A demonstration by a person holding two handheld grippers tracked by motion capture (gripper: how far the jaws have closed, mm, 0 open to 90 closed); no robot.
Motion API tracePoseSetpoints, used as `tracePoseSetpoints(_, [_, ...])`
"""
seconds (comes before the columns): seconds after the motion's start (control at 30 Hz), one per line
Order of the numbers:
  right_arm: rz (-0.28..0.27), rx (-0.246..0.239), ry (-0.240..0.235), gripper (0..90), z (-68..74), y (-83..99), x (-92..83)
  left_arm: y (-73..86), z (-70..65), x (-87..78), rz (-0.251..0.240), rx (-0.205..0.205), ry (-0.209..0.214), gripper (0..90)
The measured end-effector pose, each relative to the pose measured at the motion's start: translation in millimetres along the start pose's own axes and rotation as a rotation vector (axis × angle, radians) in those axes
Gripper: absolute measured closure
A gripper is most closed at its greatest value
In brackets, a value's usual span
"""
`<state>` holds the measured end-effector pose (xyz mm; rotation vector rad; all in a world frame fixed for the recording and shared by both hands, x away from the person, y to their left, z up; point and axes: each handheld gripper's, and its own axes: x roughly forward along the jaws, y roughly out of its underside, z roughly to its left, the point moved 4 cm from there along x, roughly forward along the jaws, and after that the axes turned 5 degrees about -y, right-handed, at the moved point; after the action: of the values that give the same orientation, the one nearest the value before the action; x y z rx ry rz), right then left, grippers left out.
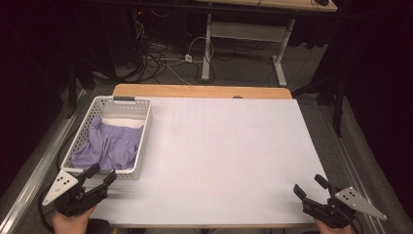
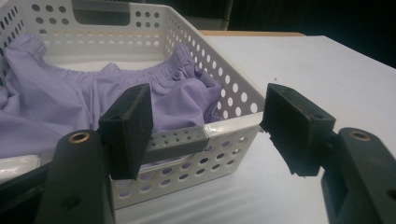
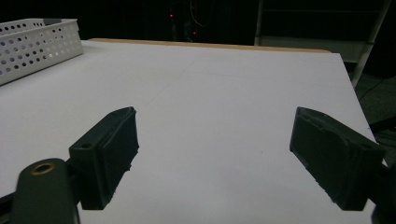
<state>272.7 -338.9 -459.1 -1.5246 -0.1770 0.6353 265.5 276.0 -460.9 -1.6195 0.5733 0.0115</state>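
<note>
I judge the work barely begun: the purple cloth [image 1: 108, 145] lies bunched in the basket [image 1: 142, 141] at the tabletop's [image 1: 229, 146] left, my left gripper [image 1: 96, 179] gapes empty just before the rim, and my right gripper [image 1: 311, 187] waits wide and empty far off.

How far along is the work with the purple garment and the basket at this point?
Nothing looks done: the purple garment lies bunched inside the white basket, untouched. In hand: the left gripper sits at the basket's near rim with open jaws holding nothing, one jaw just over the rim. The right gripper rests open over the bare white table. Gripping the garment and handling it likely remains.
</note>
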Motion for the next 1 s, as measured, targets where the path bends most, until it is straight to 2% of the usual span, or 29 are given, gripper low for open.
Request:
tracePoseSetpoints(0.8, [0.000,-0.005,-0.013,16.3,1.8,-0.2,0.7,-0.2,-0.8,0.1,-0.006,0.008,-0.004,32.7])
tracePoseSetpoints(1.0, [0.003,-0.008,-0.019,16.3,1.6,0.0,0.8,-2.2,-1.5,1.1,-0.009,0.021,0.020,32.7])
